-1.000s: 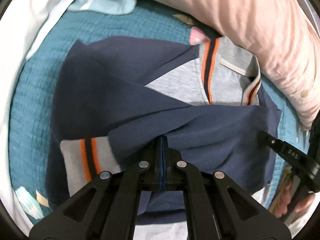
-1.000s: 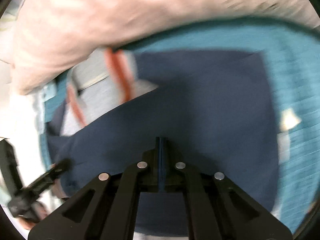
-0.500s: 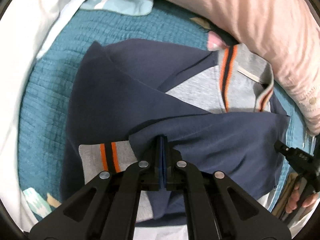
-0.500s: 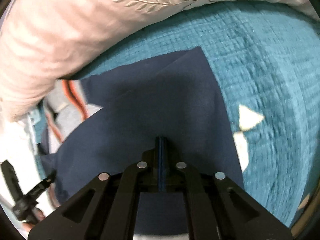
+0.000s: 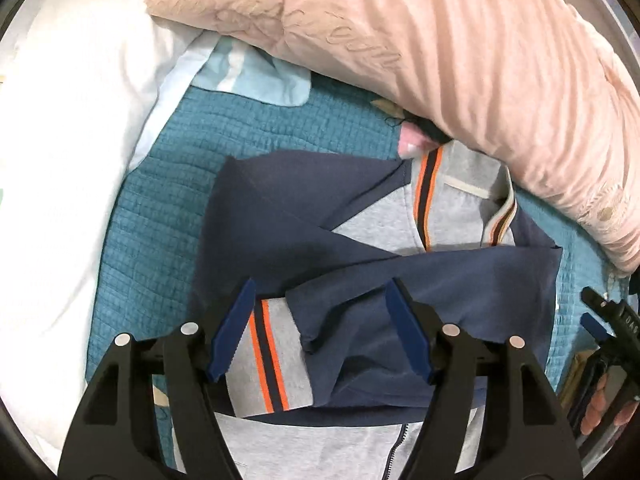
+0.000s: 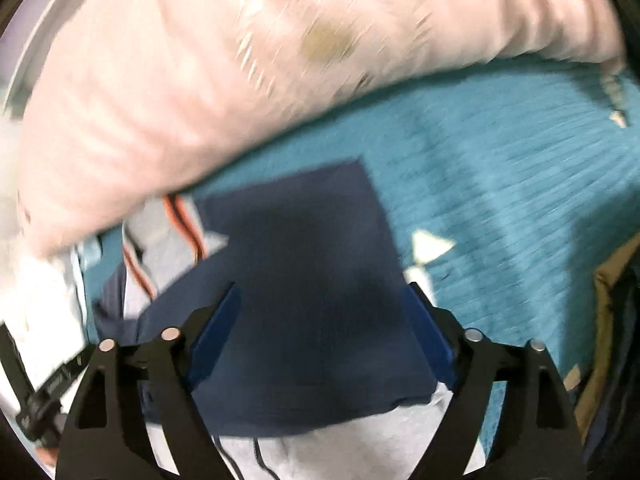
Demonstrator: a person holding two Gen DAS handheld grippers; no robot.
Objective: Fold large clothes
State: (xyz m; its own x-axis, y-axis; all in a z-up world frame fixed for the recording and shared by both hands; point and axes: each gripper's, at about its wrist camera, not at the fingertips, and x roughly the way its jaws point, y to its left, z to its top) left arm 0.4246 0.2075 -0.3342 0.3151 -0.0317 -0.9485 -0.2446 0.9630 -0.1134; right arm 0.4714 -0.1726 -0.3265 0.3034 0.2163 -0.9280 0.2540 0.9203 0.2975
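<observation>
1. The jacket (image 5: 360,248), navy with grey panels, lies on the teal quilt (image 5: 160,216) of a bed. Its collar end is tucked against the pink duvet (image 5: 460,60) heaped along the far side.
2. Both sleeves are crossed over the chest. The striped cuff (image 5: 272,356), grey with orange and navy bands, rests on the near left part, so the body reads as a narrow block.
3. Left gripper (image 5: 320,332): its jaws have just been opening and stand wide, blue pads on either side of the cuff and the sleeve edge. The cloth lies flat below, apparently clear of the pads; I judge it released.
4. Right gripper (image 6: 324,332): its jaws have just been opening too and stand wide over the flat navy panel, holding nothing. This view is motion-blurred, so fine detail is uncertain.
5. Seen in the left wrist view, the right tool sits at the jacket's right edge with the person's fingers (image 5: 600,404) on its handle.
6. Why so: a sleeve laid inward and let go keeps the sides straight for a later fold.
7. Judgement: sleeves are done; the hem-to-collar fold seems not yet made, since the grey zip front (image 5: 360,448) lies open nearest the camera.
8. Risk: the loose sleeve edge may slip if the hem is lifted quickly.
</observation>
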